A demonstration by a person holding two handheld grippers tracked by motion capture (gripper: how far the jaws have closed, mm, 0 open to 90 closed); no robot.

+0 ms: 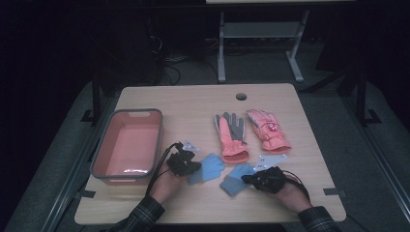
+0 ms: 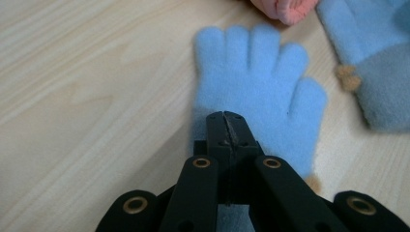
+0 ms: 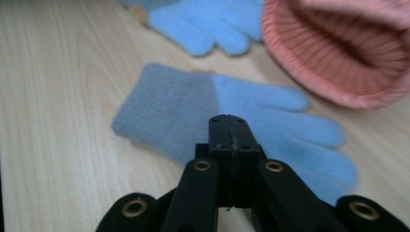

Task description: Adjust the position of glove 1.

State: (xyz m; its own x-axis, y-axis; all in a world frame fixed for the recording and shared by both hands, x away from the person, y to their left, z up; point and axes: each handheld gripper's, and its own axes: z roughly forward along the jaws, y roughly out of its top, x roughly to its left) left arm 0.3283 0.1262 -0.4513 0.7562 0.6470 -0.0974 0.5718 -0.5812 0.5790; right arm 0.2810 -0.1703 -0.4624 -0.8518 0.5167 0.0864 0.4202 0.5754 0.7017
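Two small light-blue knit gloves lie near the table's front edge. My left gripper is shut, its closed jaws hanging over the palm of the left blue glove, whose fingers point away. My right gripper is shut too, its tips above the second blue glove, which has a grey cuff. I see no fabric between either pair of jaws. Behind them lie a pink glove with a grey palm and a pink padded glove.
A pink basin with a grey rim stands at the left of the wooden table. White paper tags lie near the gloves. The knitted cuff of a pink glove is close beyond my right gripper. A cable hole sits at the far edge.
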